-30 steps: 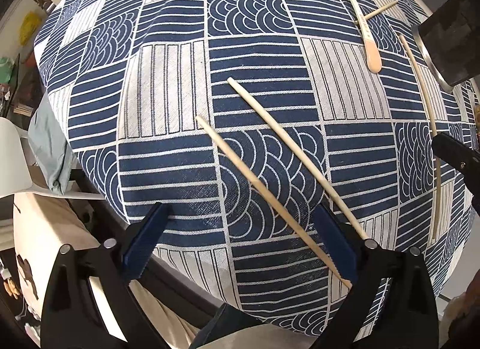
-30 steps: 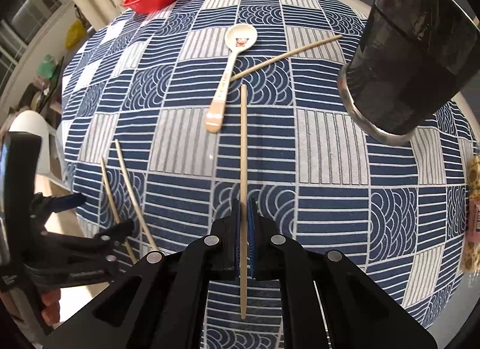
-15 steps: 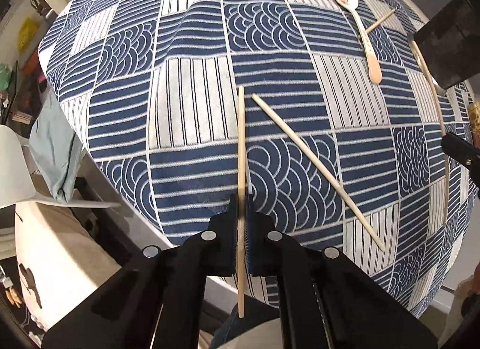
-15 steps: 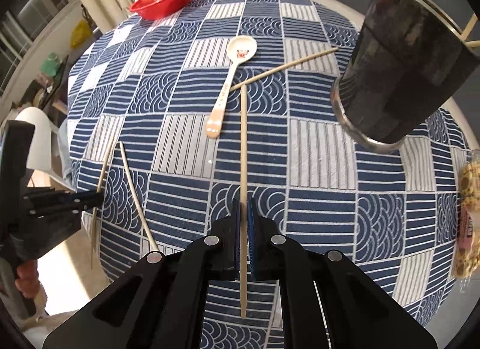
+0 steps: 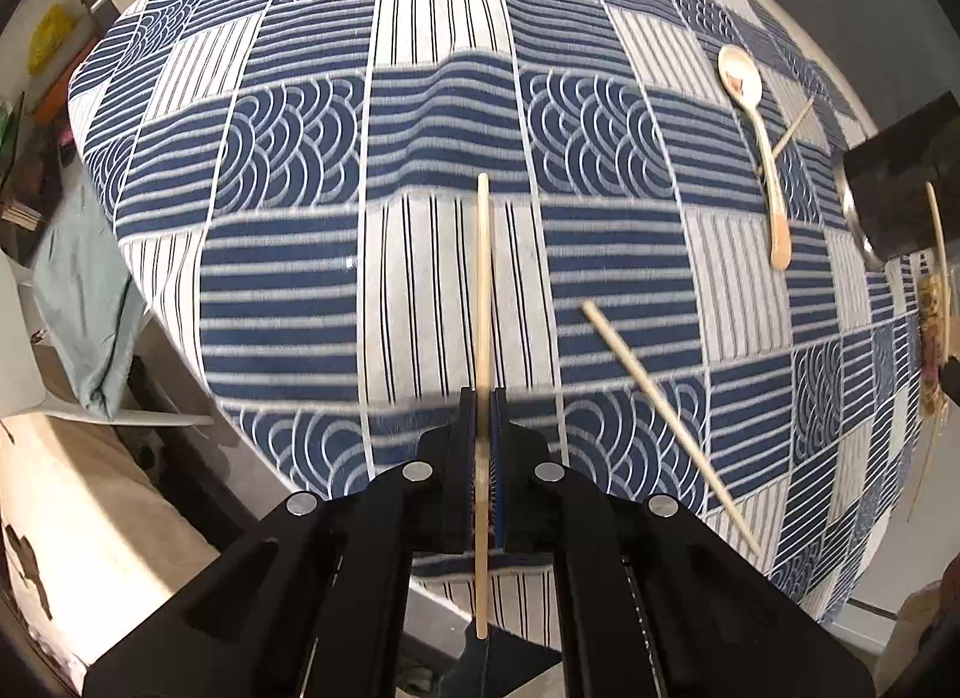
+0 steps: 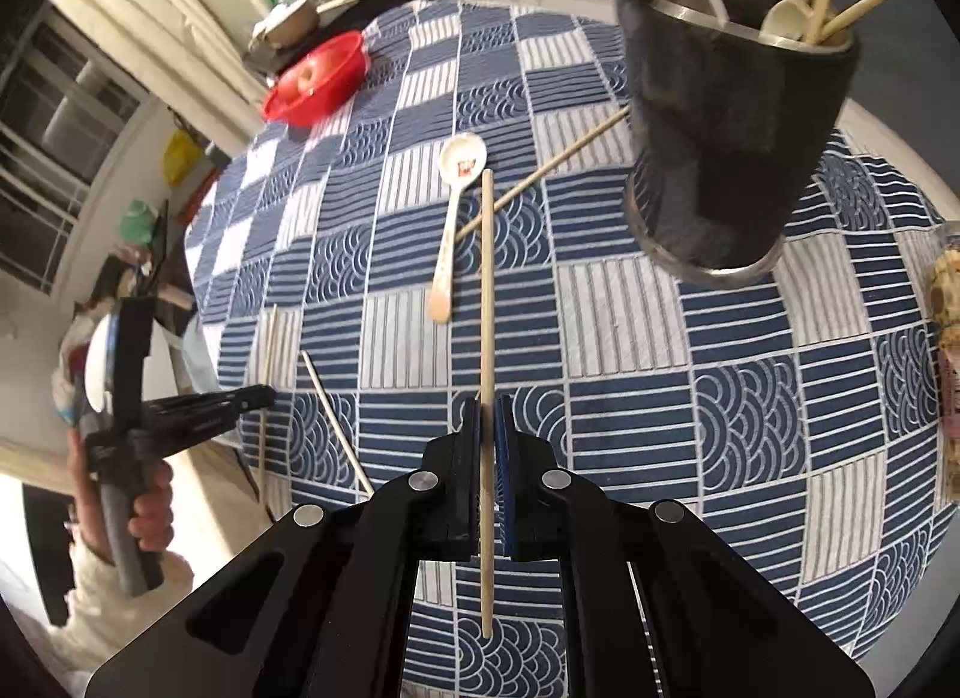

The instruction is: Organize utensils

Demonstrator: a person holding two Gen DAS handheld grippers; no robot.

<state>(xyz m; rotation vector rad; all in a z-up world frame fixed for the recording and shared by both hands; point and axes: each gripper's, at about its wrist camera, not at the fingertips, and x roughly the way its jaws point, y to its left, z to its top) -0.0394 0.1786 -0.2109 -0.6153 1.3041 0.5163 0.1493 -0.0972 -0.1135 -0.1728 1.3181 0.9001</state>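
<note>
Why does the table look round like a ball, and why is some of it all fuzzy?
In both wrist views the fisheye lens bends the flat tablecloth into a dome. In the left wrist view the cloth is smeared by motion blur, while the held chopstick looks sharp. In the right wrist view the dark utensil cup is a little blurred, and bright window light washes out the left edge.

No legible txt, labels or nos. in either view.

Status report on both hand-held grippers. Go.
Left hand-held gripper shut on chopstick. Right hand-held gripper shut on second chopstick. Utensil holder ahead right, path open.
</note>
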